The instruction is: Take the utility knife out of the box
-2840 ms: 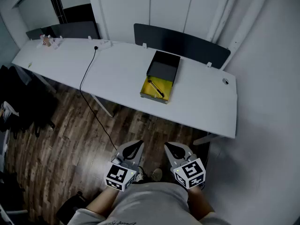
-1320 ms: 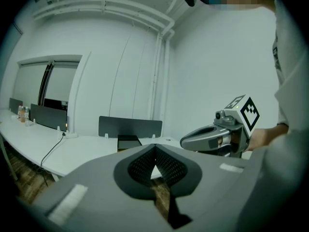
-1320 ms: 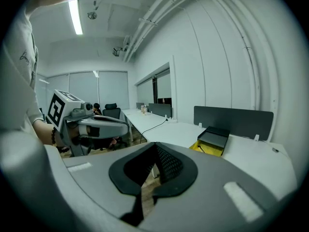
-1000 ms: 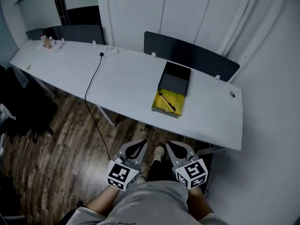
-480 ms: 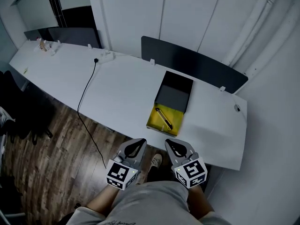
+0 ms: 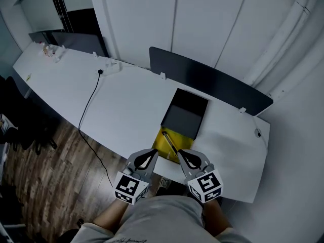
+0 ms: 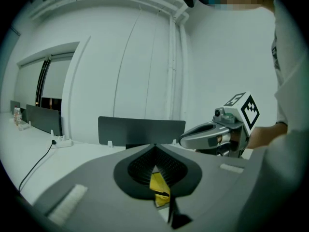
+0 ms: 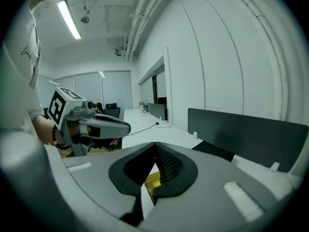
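Utility knife [image 6: 170,145] lies slantwise in the yellow tray [image 6: 159,145] of the box [image 6: 184,116], by the worktop's [image 6: 126,103] near edge. Left tool [image 6: 151,156] and right tool [image 6: 182,156] hover just short, jaws pressed together, holding nothing; going in like that could shove the box.

The head view gives me an even, cool, rather dim picture. The white table [image 6: 126,103] and wall [image 6: 202,19] read pale grey-blue without glare, while the wood floor [image 6: 45,181] at 8 o'clock sinks almost to black. Shadows are soft and weak. Straight lines bow towards the corners, and a thin green line runs along the edge at 12 o'clock.

Both gripper views are round fisheye pictures with black corners and heavy bending at the rim. In the right gripper view, a ceiling strip light [image 8: 69,19] at 11 o'clock burns out white. Close to each lens, the left gripper [image 7: 155,148] and right gripper [image 8: 155,145] look soft; the room behind is sharper.
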